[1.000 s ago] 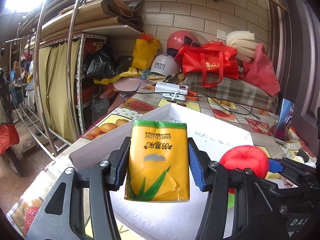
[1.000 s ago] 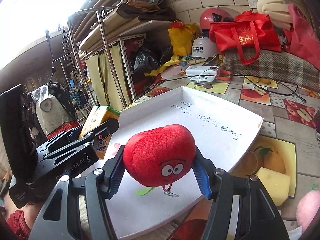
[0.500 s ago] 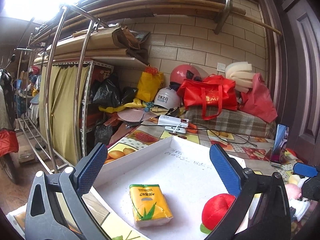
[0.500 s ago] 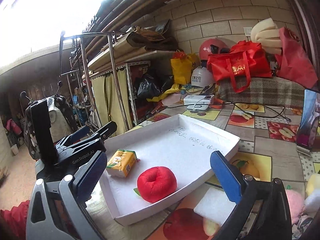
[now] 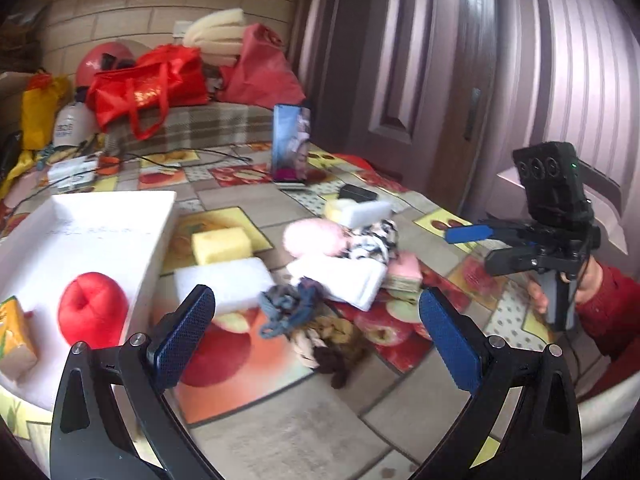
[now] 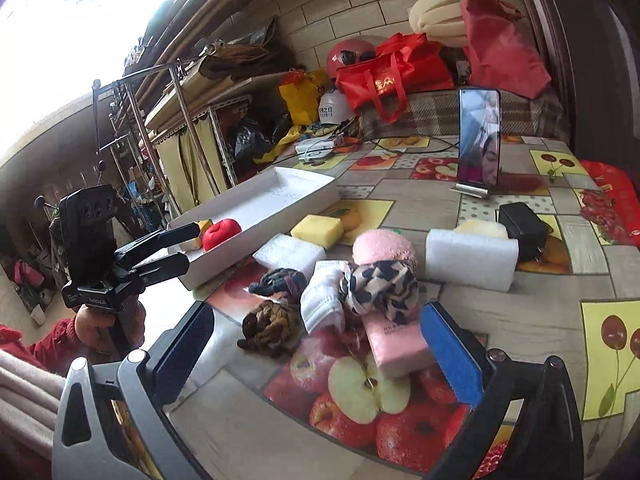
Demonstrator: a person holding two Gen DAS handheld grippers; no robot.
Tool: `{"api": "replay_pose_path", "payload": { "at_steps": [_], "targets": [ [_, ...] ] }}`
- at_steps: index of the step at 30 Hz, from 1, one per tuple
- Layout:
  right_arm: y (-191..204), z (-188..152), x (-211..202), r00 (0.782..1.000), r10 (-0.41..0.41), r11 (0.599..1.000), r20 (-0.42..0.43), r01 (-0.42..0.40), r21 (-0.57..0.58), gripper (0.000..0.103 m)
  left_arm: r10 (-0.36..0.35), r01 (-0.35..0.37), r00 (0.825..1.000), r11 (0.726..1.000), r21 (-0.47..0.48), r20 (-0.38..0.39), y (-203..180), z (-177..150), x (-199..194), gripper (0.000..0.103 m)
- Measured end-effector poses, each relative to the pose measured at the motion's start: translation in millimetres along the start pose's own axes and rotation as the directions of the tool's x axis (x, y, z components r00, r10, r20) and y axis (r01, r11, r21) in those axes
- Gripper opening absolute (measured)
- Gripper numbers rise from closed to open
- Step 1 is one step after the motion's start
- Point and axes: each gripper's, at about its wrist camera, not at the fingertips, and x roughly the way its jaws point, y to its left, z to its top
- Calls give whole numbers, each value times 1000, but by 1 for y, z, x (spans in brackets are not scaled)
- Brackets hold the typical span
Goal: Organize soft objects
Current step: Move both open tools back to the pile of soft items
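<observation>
While the red apple plush [image 5: 93,307] and the yellow tissue pack [image 5: 15,335] already lie in the white tray [image 5: 160,240], most of the sorting looks undone — sponges, foam blocks, the pink plush ball [image 6: 383,247] and tangled hair ties remain heaped on the desk [image 6: 552,304] beside it. Both the left gripper [image 5: 316,336] and the right gripper [image 6: 318,350] have just been opening — each now gapes wide with nothing between its jaws.

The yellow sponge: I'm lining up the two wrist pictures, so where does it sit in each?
Left wrist: the yellow sponge lies left of centre, just right of the white tray.
Right wrist: the yellow sponge lies at mid-picture, right of the white tray.
Shared landmark: the upright phone stands behind it in both.
</observation>
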Motion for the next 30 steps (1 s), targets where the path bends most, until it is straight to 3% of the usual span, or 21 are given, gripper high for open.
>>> {"api": "replay_pose_path", "payload": {
  "at_steps": [2, 4, 8, 10, 16, 19, 22, 26, 28, 30],
  "targets": [
    [1, -8, 10, 993, 52, 998, -109, -56, -31, 103, -175, 177, 975, 984, 2, -139, -16, 0, 20, 103],
    [6, -15, 24, 978, 67, 994, -198, -82, -67, 103, -233, 238, 943, 971, -11, -239, -31, -4, 38, 103],
    [11, -18, 65, 945, -109, 988, -308, 67, -142, 103, -177, 182, 915, 983, -21, -363, -38, -6, 71, 103],
    [5, -14, 79, 941, -119, 989, -316, 84, -120, 103, -175, 176, 906, 984, -33, -386, -30, -4, 85, 103],
    [-28, 17, 104, 953, -157, 988, -261, 151, -42, 103, -54, 61, 927, 998, 6, -370, -3, 14, 113, 103],
    [-36, 21, 104, 954, -168, 985, -249, 169, -15, 103, -51, 47, 934, 999, -18, -353, 2, 16, 109, 102],
    [-35, 12, 80, 965, -137, 990, -223, 141, 1, 102, -51, 54, 957, 999, 1, -285, -4, 13, 80, 103],
    [-37, 10, 43, 967, -231, 973, -108, 228, -37, 102, 33, -38, 988, 999, -34, -152, 9, 21, 46, 103],
    [-42, 18, 33, 962, -272, 962, -37, 271, -17, 102, 106, -114, 988, 991, -68, -113, 18, 27, 40, 103],
    [-43, 29, 32, 958, -287, 958, 6, 287, 10, 102, 140, -155, 980, 982, -106, -139, 26, 30, 47, 103]
  ]
}}
